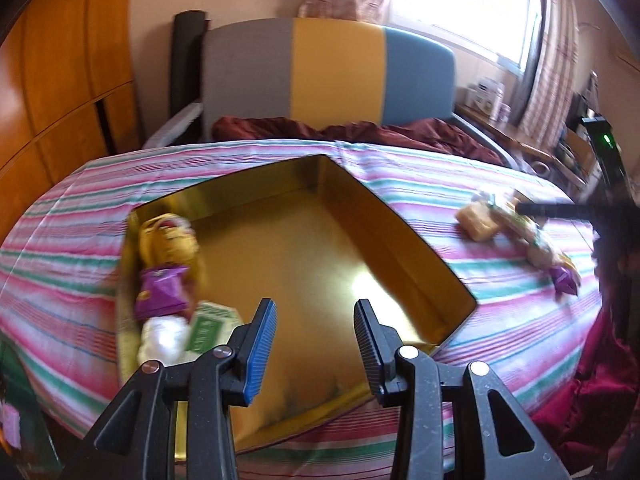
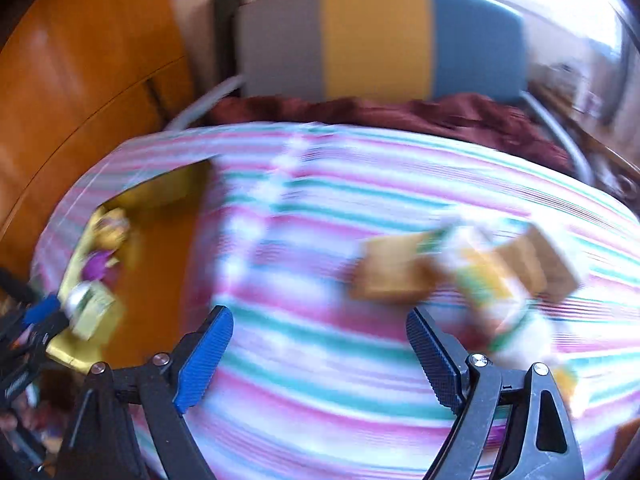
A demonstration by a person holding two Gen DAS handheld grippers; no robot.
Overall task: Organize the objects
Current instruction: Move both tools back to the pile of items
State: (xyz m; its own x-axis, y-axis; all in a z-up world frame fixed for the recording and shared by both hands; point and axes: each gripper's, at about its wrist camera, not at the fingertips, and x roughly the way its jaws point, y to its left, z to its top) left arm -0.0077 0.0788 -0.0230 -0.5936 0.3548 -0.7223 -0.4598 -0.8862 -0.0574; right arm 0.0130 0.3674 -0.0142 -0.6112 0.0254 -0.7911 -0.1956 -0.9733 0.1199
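Gold tin tray [image 1: 416, 264] on striped bedspread [image 1: 460, 196], snack packets [image 1: 162, 284] along its left wall, more packets [image 2: 472, 272] loose at right; left gripper [image 1: 316, 344] jaws parted, empty, over tray; right gripper [image 2: 320, 356] wide open, empty.

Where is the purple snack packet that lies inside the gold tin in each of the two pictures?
Left wrist view: the purple snack packet lies at lower left, along the left wall of the gold tin.
Right wrist view: the packet shows blurred at the far left, again inside the tin.
Shared landmark: the grey, yellow and blue headboard at top centre.
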